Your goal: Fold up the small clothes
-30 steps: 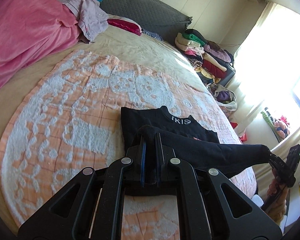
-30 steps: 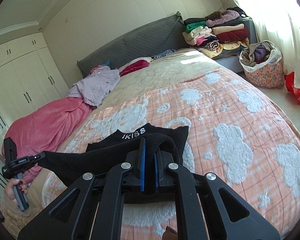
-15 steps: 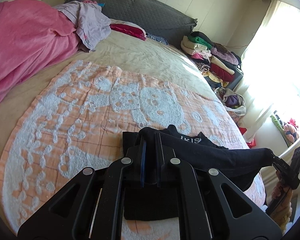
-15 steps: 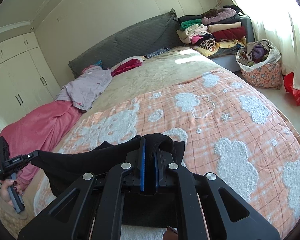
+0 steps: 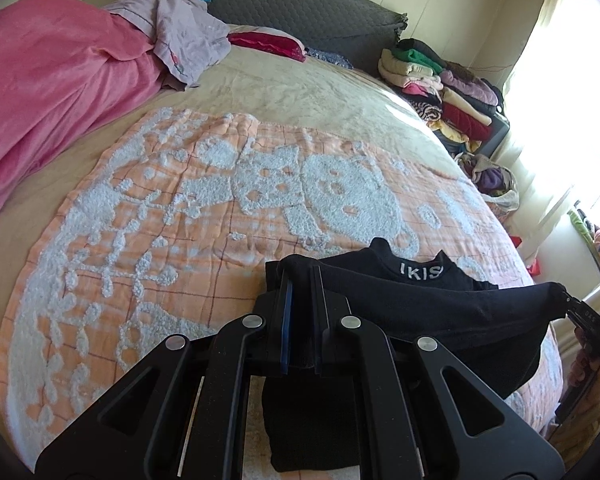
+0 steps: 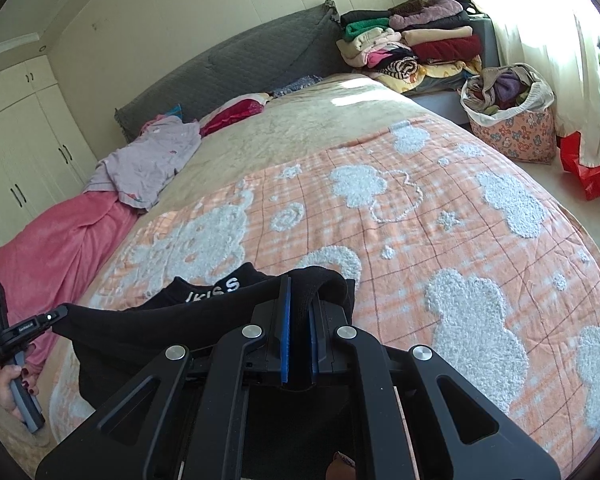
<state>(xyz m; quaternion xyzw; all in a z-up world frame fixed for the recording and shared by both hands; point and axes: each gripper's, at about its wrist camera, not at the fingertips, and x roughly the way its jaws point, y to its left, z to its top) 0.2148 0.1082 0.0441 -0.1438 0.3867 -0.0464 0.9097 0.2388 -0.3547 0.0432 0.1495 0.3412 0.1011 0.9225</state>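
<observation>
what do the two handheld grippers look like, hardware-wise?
Both match: left gripper and right gripper have matte black scissor-style linkage arms with round silver pivot pins and blue pads inside the fingers. The left one's grey handle shows in the right view, with small white lettering near its tip.

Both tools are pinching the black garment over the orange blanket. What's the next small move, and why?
Probably lower both tools together and lay the held edge down. The left tool and right tool each grip an end of the black garment, its held edge stretched between them, raised above the lettered waistband, while the rest lies on the orange blanket.
</observation>
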